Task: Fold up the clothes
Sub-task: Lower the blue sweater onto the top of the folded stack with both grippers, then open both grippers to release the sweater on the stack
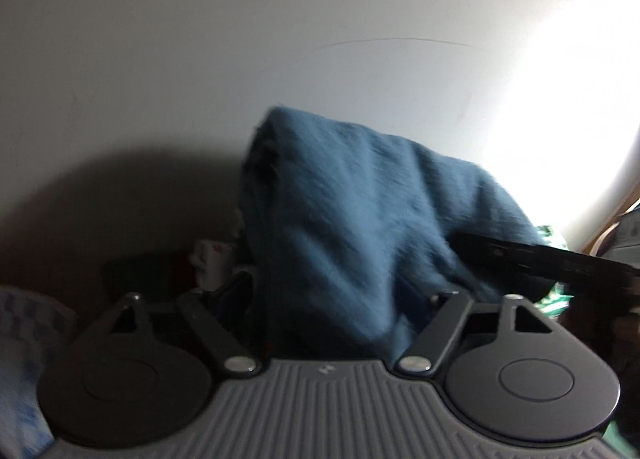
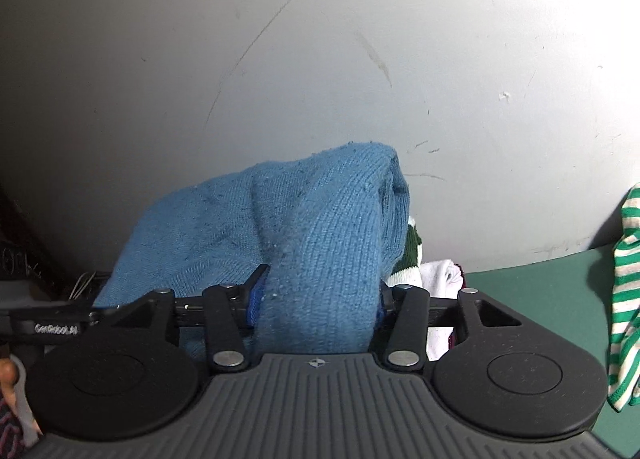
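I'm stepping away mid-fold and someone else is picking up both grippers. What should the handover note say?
Right gripper: the blue sweater is bunched between its fingers, filling the gap against both pads.
Left gripper: the same sweater drapes over its fingers; grip cannot be told.
Sweater is lifted in a rumpled hump, not laid flat.
Green-striped garment hangs at the right, unfolded.
Done: no finished fold visible.
Left: spread the sweater, fold it, then the rest.
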Tool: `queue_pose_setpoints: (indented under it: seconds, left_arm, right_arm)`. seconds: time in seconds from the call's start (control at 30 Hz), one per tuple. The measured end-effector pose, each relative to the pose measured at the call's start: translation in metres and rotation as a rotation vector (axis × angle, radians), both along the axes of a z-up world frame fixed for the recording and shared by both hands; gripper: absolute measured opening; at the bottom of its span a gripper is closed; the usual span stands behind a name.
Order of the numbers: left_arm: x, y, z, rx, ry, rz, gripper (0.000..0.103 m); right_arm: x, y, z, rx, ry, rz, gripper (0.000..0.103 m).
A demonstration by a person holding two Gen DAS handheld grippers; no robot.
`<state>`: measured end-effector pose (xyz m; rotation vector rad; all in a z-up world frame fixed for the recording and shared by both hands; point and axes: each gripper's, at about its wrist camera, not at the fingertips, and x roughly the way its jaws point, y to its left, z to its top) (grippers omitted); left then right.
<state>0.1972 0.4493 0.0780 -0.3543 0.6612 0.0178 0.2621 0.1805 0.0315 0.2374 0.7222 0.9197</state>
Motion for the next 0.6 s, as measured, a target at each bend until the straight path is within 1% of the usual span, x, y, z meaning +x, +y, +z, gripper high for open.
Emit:
queue_pose_setpoints:
  seconds: [0.03,0.1,0.13,0.17,0.2,0.23,0.27,0.3,0.33,0.37,0.43,0.47,0.5,0.53,0.6]
  left_arm:
    - [-0.004,-0.003,0.002,-0.004,-0.004,-0.004,0.073]
    - [-0.019,-0.006,0.01,0.037,-0.026,-0.018,0.074]
    - [-0.026,-0.008,0.014,0.057,-0.038,-0.025,0.076]
    - [-0.034,-0.009,0.02,0.088,-0.049,-0.024,0.077]
    - [-0.036,0.012,0.026,0.116,-0.062,-0.019,0.077]
    - [-0.044,0.014,0.034,0.137,-0.08,-0.012,0.077]
    - [-0.043,0.016,0.042,0.149,-0.102,-0.003,0.077]
    - [-0.052,0.019,0.05,0.16,-0.121,0.007,0.077]
    - [-0.056,0.021,0.054,0.16,-0.128,0.013,0.078]
    - [-0.059,0.023,0.058,0.159,-0.135,0.019,0.081]
    - [-0.047,0.02,0.052,0.154,-0.094,0.026,0.087]
    - [-0.04,0.019,0.048,0.151,-0.073,0.029,0.087]
    - [-0.034,0.018,0.045,0.148,-0.052,0.032,0.087]
    - [-0.027,0.018,0.034,0.143,-0.014,0.042,0.083]
    - [-0.014,0.019,0.012,0.131,0.062,0.062,0.083]
  right_arm:
    - [-0.003,-0.002,0.002,0.006,0.0,-0.009,0.051]
    - [-0.015,-0.017,0.008,0.028,-0.021,-0.035,0.053]
    - [-0.024,-0.027,0.013,0.027,-0.065,-0.063,0.055]
    - [-0.032,-0.036,0.017,0.026,-0.109,-0.091,0.055]
    - [-0.041,-0.046,0.023,0.03,-0.158,-0.119,0.055]
    - [-0.049,-0.055,0.029,0.04,-0.203,-0.135,0.053]
    - [-0.057,-0.061,0.035,0.047,-0.246,-0.138,0.05]
    - [-0.063,-0.064,0.04,0.045,-0.279,-0.13,0.048]
    - [-0.068,-0.063,0.043,0.042,-0.298,-0.126,0.048]
    - [-0.073,-0.062,0.046,0.039,-0.318,-0.121,0.048]
    - [-0.083,-0.052,0.051,0.013,-0.346,-0.1,0.043]
    - [-0.087,-0.045,0.05,-0.007,-0.347,-0.093,0.042]
    - [-0.091,-0.038,0.048,-0.028,-0.348,-0.086,0.041]
    - [-0.095,-0.031,0.047,-0.047,-0.348,-0.078,0.04]
    - [-0.103,-0.028,0.044,-0.047,-0.326,-0.08,0.04]
